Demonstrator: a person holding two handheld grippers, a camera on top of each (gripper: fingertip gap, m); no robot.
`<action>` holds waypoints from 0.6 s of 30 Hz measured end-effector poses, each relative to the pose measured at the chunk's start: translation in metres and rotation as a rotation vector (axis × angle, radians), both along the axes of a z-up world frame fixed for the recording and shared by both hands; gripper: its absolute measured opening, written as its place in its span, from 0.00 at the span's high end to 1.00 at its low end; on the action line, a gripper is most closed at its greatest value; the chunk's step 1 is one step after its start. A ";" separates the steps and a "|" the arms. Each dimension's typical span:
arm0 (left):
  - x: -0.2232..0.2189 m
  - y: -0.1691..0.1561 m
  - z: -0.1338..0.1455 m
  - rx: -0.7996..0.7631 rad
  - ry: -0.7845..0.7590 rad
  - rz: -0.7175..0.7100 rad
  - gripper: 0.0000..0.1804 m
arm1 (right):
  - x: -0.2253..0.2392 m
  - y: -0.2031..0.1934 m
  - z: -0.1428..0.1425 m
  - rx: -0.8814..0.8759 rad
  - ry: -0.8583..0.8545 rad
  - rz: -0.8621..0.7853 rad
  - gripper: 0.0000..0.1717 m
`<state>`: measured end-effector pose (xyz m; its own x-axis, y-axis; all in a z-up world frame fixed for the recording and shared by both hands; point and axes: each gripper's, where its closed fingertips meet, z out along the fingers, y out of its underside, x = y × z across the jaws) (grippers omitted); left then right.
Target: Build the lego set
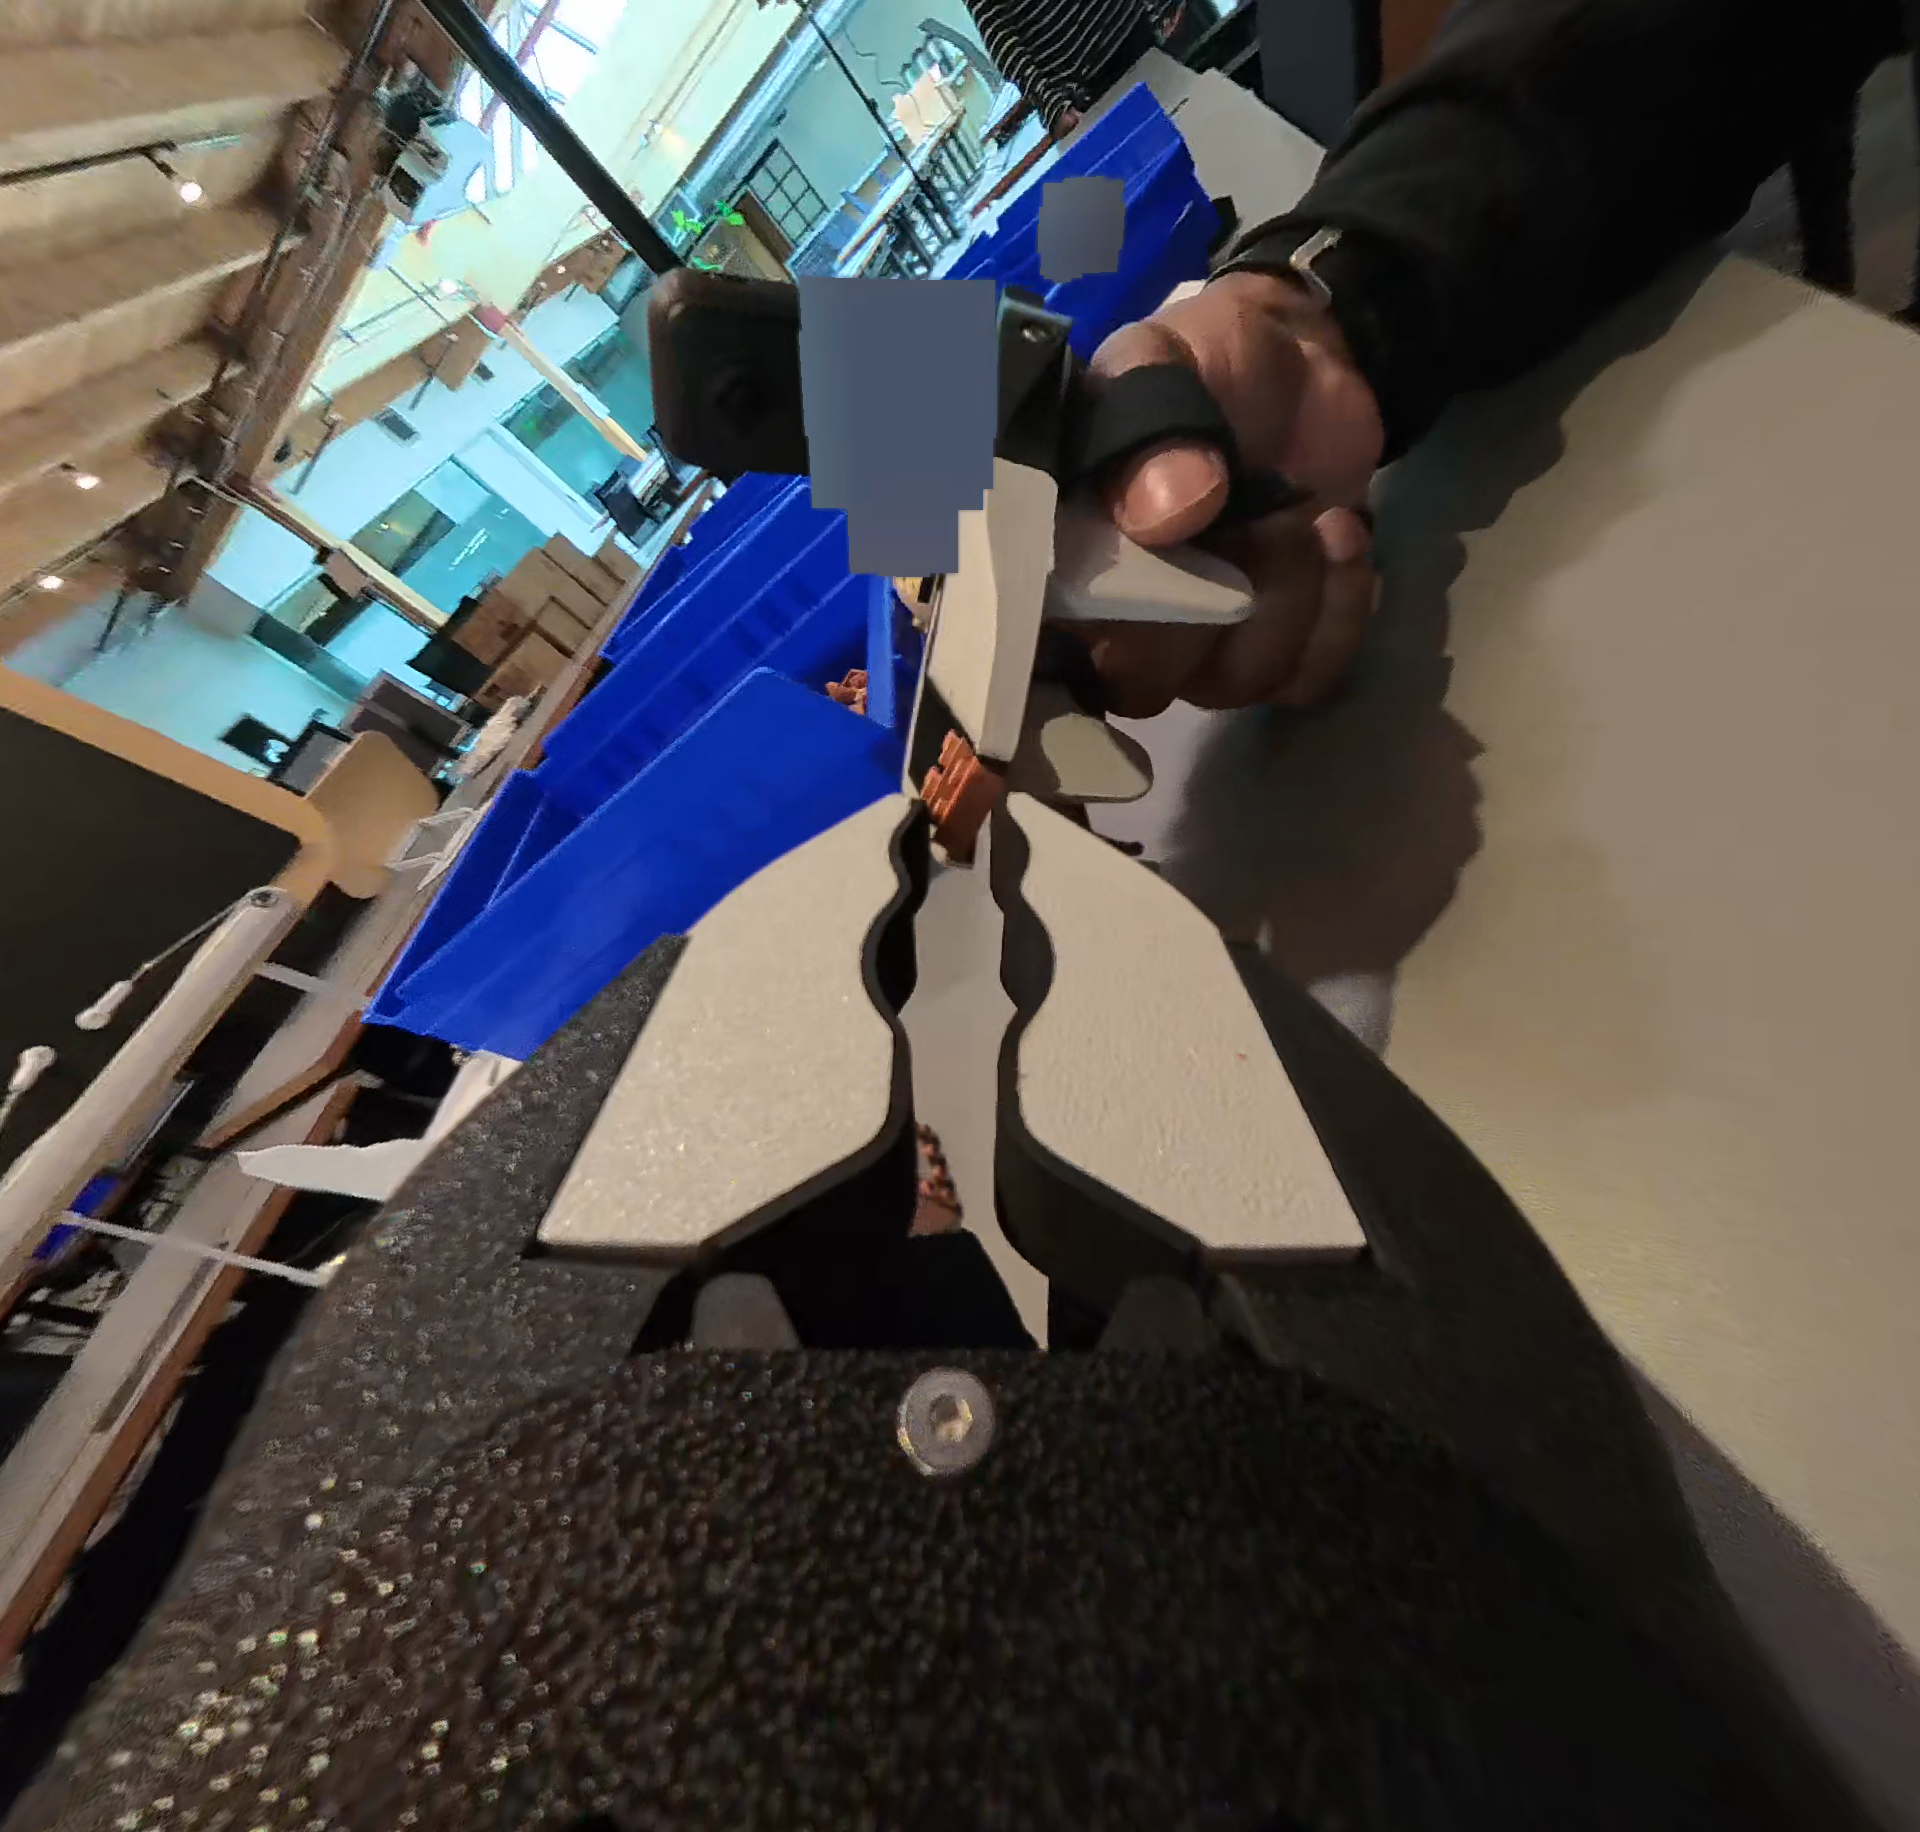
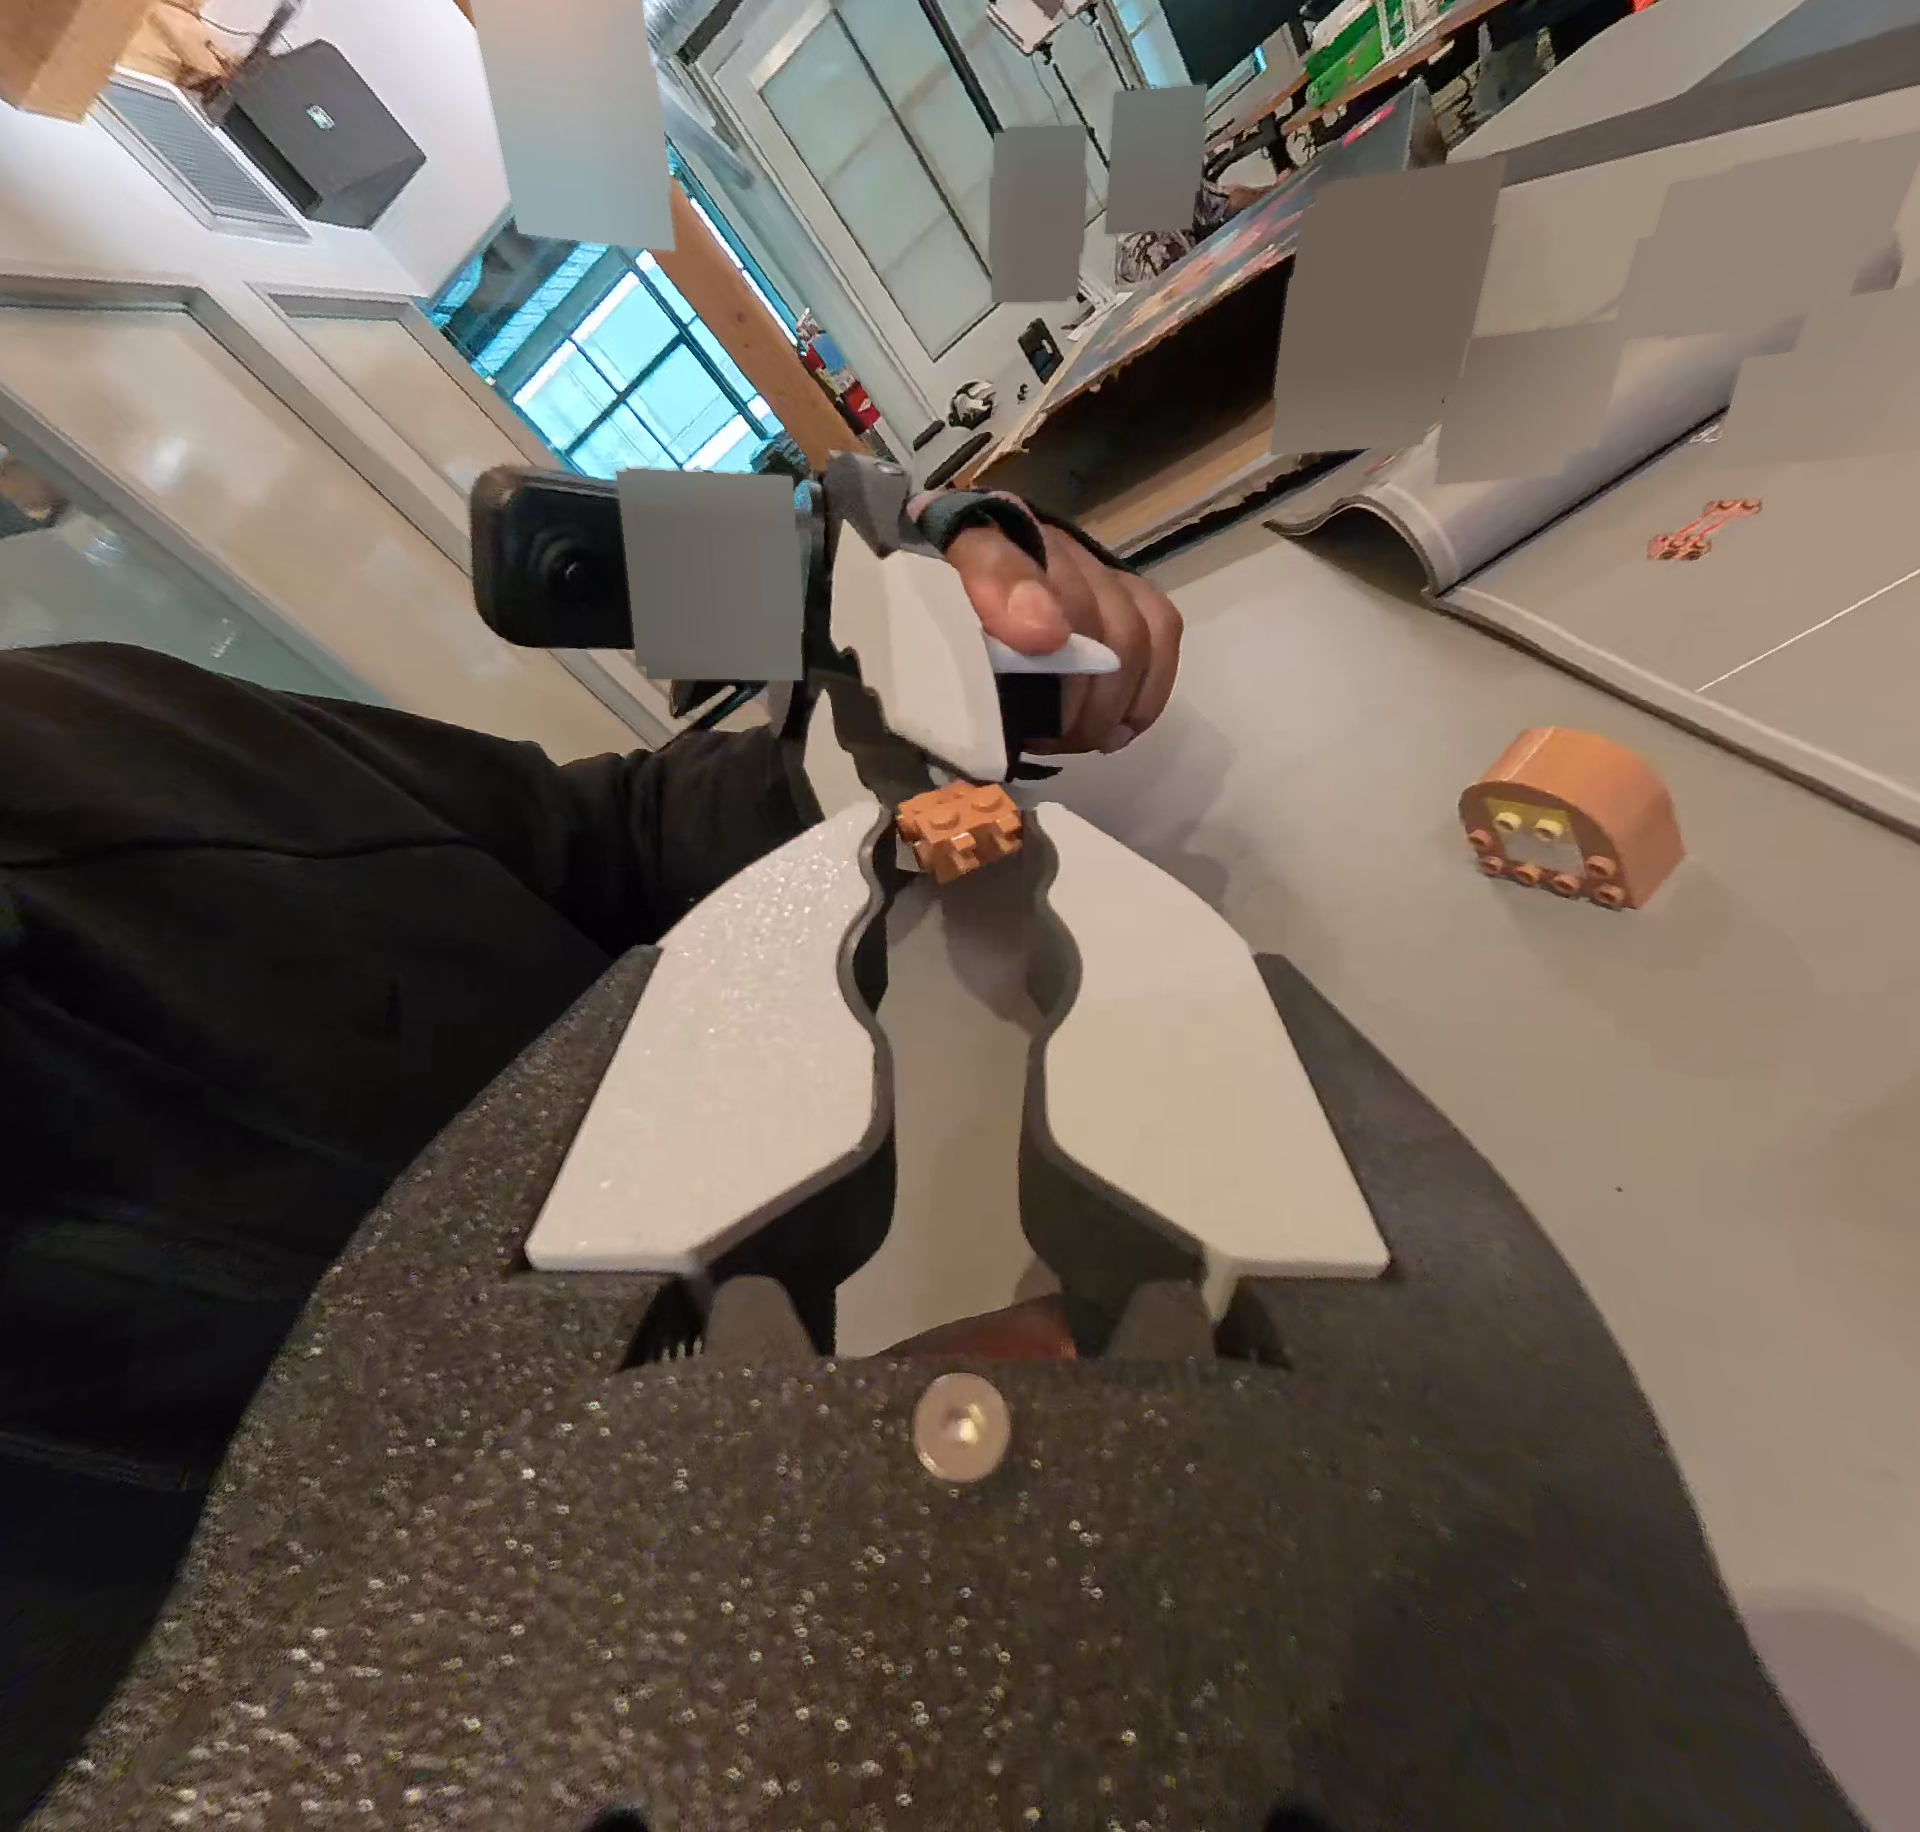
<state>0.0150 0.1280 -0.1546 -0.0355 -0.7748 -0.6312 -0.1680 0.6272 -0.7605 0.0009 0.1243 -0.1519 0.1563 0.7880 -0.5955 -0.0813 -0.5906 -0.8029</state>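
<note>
open book (image 2: 1621,629) cut off at edge; blue bins' (image 1: 665,847) contents mostly hidden

My left gripper (image 1: 951,826) has fingers (image 1: 769,1013) of matt grey plastic with a fine grainy sparkle, edged in smooth black rubber. The body behind them is rough black foam with shiny specks, with a polished metal screw (image 1: 945,1421) in it. The orange-brown brick (image 2: 958,832) in my right gripper (image 2: 961,837) is smooth, slightly glossy plastic with studs. The table (image 2: 1455,1107) is matt grey and smooth. The blue bins (image 1: 665,847) are glossy plastic. The sleeve (image 2: 312,899) is soft black cloth.
</note>
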 end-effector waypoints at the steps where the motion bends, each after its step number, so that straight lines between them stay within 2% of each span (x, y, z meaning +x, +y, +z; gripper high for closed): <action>1: 0.000 0.001 -0.002 -0.008 0.011 0.008 0.94 | 0.000 0.001 -0.001 0.030 -0.014 -0.011 0.87; 4: 0.000 0.002 -0.003 -0.164 0.022 -0.008 0.95 | 0.007 0.008 -0.005 0.251 -0.136 -0.080 0.79; 7: -0.003 0.004 -0.001 -0.336 0.022 -0.028 0.96 | 0.016 0.013 -0.007 0.636 -0.332 -0.173 0.78; 9: -0.004 0.005 -0.001 -0.394 0.026 -0.034 0.96 | 0.014 0.012 -0.005 0.802 -0.420 -0.210 0.78; 13: -0.002 0.000 -0.006 -0.398 0.058 -0.059 0.96 | 0.007 0.009 0.002 0.931 -0.460 -0.258 0.81; 18: -0.001 -0.001 -0.009 -0.387 0.070 -0.054 0.96 | 0.006 0.006 -0.003 0.978 -0.495 -0.238 0.89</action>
